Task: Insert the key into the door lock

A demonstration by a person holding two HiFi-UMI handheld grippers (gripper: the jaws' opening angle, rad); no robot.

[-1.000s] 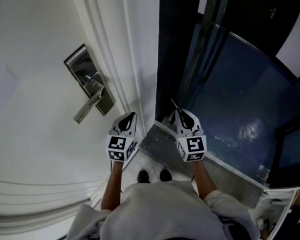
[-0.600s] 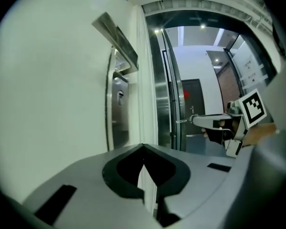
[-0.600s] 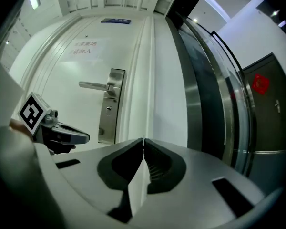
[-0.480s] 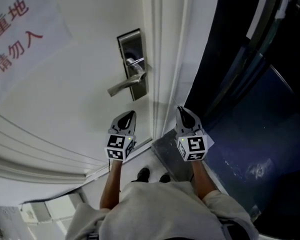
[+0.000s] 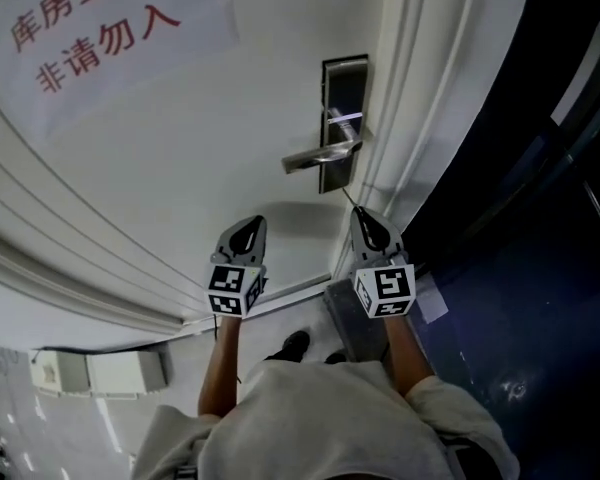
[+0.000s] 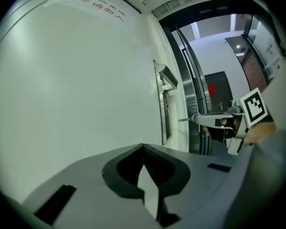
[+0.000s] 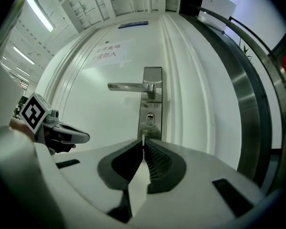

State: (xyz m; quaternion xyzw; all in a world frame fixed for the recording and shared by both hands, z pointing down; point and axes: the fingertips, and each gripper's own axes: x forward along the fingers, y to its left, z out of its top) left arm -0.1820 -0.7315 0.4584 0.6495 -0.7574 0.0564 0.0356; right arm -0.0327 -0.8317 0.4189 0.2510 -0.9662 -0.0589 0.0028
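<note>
Key aimed at the door lock, not yet in

The key (image 7: 143, 138) sticks lengthwise out of the right hand-held gripper (image 7: 143, 146), whose 2 jaws pinch it. Its tip points at the lock plate (image 7: 151, 104) and stops short of it, below the handle (image 7: 128, 86). The left hand-held gripper (image 6: 143, 147), pressed together and empty, hangs left of the lock plate before the white door (image 5: 180, 158).

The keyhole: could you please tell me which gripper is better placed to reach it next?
Right. The right gripper grips the key, whose tip points towards the keyhole ahead. The left gripper is shut, empty, and faces the bare door.
</note>
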